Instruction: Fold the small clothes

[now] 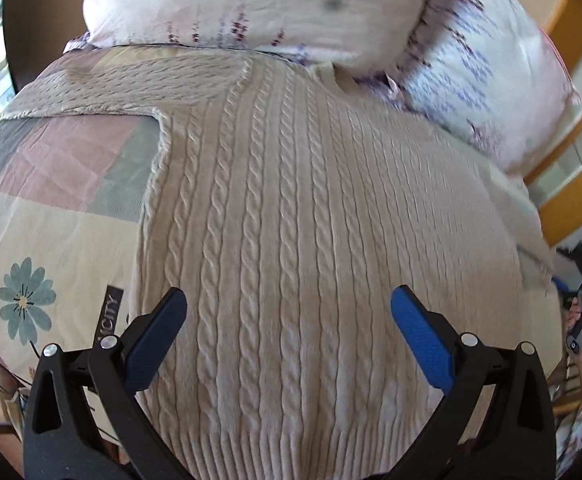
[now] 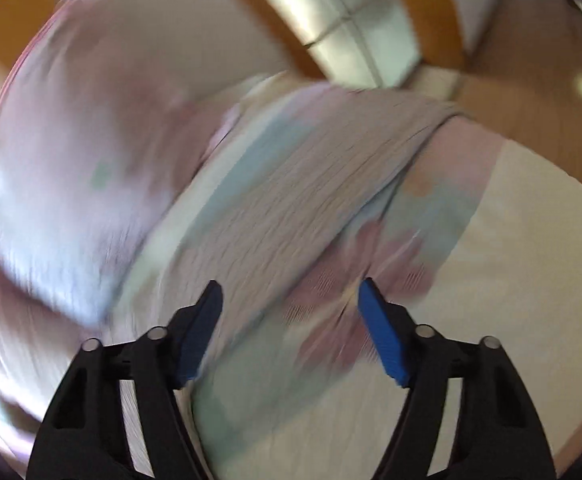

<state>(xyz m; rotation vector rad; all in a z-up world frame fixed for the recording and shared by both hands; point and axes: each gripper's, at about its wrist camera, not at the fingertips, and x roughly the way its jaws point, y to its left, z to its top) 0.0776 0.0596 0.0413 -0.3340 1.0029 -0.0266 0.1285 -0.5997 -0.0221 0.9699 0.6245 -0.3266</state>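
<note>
Cream cable-knit wool filled the left wrist view: a small sweater [image 1: 291, 208] lay spread flat on the bed [image 1: 51, 216], over a patchwork floral quilt, its ribbed hem nearest the camera and its neckline up against the pillows [image 1: 251, 4]. One sleeve [image 1: 103, 92] stretched straight out sideways near the top of the view, not yet turned in. No crease or doubled layer showed anywhere on the body, so by my reckoning the folding had not begun; laying it out flat was the only part that looked done, and the sleeves, sides and final fold were all left.

The left gripper [image 1: 289, 308] hung over the lower body of the sweater, just above the hem, its fingers spread wide with nothing between them. Whether the tips touched the knit I could not tell.

The right wrist view was badly smeared by motion. The right gripper [image 2: 289, 300] also had its fingers apart and empty, pointing at what seemed to be the other sleeve [image 2: 311, 184] lying across the quilt, with a pillow beside it.
</note>
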